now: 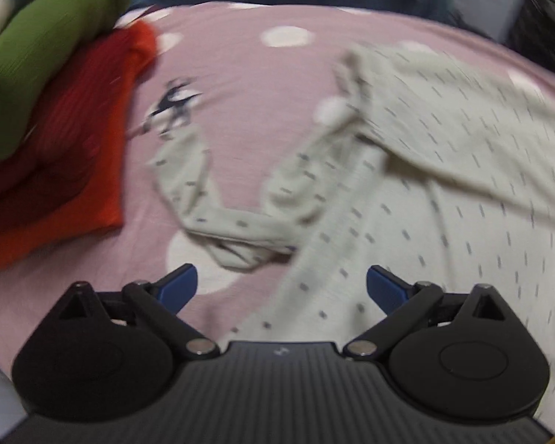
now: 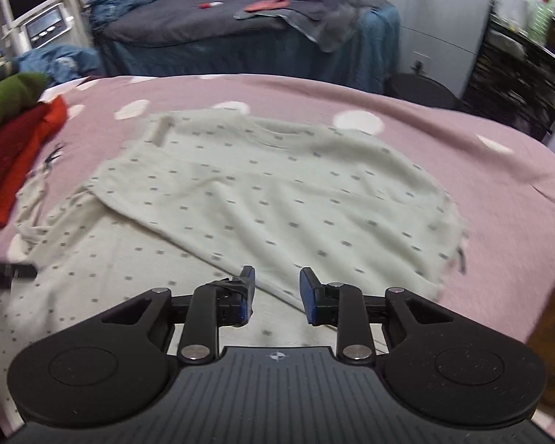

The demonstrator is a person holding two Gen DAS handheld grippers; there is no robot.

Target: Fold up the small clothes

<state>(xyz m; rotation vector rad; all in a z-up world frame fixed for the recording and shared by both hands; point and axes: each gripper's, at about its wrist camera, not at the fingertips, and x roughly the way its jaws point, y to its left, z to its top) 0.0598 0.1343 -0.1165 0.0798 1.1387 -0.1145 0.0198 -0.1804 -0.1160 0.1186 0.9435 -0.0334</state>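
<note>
A cream top with small grey marks (image 2: 262, 192) lies spread on the pink dotted bedcover (image 2: 481, 170), its upper half folded over the lower part. In the left wrist view its sleeve (image 1: 218, 218) lies bent on the cover, left of the body (image 1: 444, 170). My left gripper (image 1: 282, 281) hovers over the garment's near edge with its blue pads (image 1: 181, 285) wide apart and nothing between them. My right gripper (image 2: 277, 285) stands over the fold's near edge. Its pads (image 2: 309, 292) are partly apart and do not press the cloth.
A stack of folded clothes sits at the left, a green piece (image 1: 37, 63) on top of a red-orange one (image 1: 74, 170). Beyond the pink cover stands another bed with a dark cover (image 2: 222, 18) and loose clothes. Shelves (image 2: 518, 85) line the right wall.
</note>
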